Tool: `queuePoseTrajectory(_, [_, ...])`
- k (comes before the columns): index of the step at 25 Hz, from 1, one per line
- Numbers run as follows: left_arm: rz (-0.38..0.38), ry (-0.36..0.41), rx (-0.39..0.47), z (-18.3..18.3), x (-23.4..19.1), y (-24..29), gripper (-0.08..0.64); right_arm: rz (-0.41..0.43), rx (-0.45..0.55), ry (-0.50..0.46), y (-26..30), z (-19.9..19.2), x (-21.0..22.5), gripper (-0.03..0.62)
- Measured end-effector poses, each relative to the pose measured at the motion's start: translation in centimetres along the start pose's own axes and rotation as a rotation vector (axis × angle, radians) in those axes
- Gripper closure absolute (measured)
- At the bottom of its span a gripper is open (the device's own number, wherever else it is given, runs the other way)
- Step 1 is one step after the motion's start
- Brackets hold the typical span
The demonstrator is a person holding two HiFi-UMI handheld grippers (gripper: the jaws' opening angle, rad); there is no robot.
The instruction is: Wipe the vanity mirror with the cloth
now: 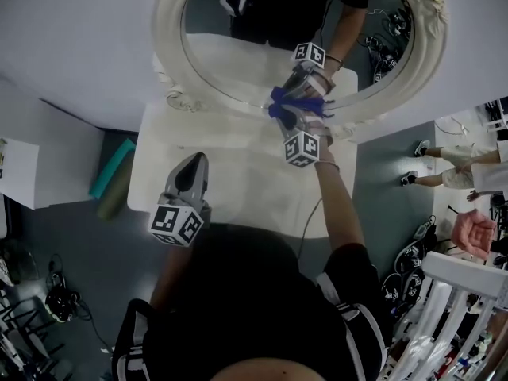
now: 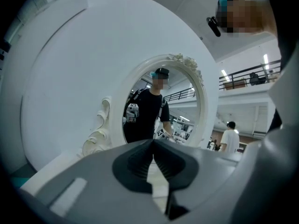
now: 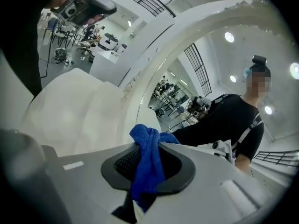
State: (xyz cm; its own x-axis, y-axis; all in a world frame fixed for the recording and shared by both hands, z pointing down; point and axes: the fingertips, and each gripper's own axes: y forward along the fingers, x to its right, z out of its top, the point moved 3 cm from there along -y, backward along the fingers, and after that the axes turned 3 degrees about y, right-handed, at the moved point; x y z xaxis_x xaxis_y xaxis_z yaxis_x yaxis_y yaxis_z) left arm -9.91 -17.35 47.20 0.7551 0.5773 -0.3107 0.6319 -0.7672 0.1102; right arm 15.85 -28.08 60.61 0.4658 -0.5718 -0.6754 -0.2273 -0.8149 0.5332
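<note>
While the right gripper [image 1: 297, 109] has its fingers clamped on the blue microfibre cloth [image 1: 284, 101], the bunched end poking past the fingertips looks to be right at the lower edge of the oval vanity mirror [image 1: 238, 62], just beside the white frame. Touching or a hair off, I can't quite tell. So I'd call this the wiping step, early on, since nearly all the glass lies beyond the fingertips, up and to their left. The next move calls for pressing the cloth flat on the glass and sweeping it across without losing the pinch or snagging the carved frame. The left gripper [image 1: 193, 161] hangs over the white vanity top [image 1: 238, 185], fingers together on nothing, mirror well ahead of its tips. Count: one mirror, one cloth, two grippers.
</note>
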Motion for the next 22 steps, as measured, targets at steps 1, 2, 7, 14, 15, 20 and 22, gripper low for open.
queuePoseTrajectory(1, [0.005, -0.001, -0.001, -0.1, -0.1, -0.2, 0.549, 0.012, -0.007, 0.011, 0.1, 0.1, 0.0, 0.526])
queuePoseTrajectory(2, [0.007, -0.002, -0.003, -0.1, -0.2, -0.3, 0.549, 0.027, -0.019, 0.017, 0.2, 0.1, -0.1, 0.526])
queuePoseTrajectory(7, [-0.003, -0.008, -0.008, -0.4, -0.1, -0.4, 0.549, 0.151, -0.11, 0.015, 1.8, 0.1, -1.9, 0.526])
queuePoseTrajectory(14, [-0.034, -0.011, -0.021, -0.8, 0.7, 0.1, 0.549, 0.247, 0.126, 0.379, 2.9, 3.7, -1.8, 0.526])
queuePoseTrajectory(15, [-0.039, -0.009, -0.022, -0.8, 0.8, 0.2, 0.549, 0.254, 0.189, 0.45, 2.8, 4.5, -1.6, 0.526])
queuePoseTrajectory(20, [-0.048, -0.004, -0.011, -0.1, 1.0, 0.1, 0.549, 0.216, 0.531, 0.775, -1.1, 8.3, 0.8, 0.526])
queuePoseTrajectory(22, [-0.048, -0.001, -0.007, 0.2, 0.8, 0.6, 0.549, 0.175, 0.654, 0.899, -3.7, 9.9, 2.5, 0.526])
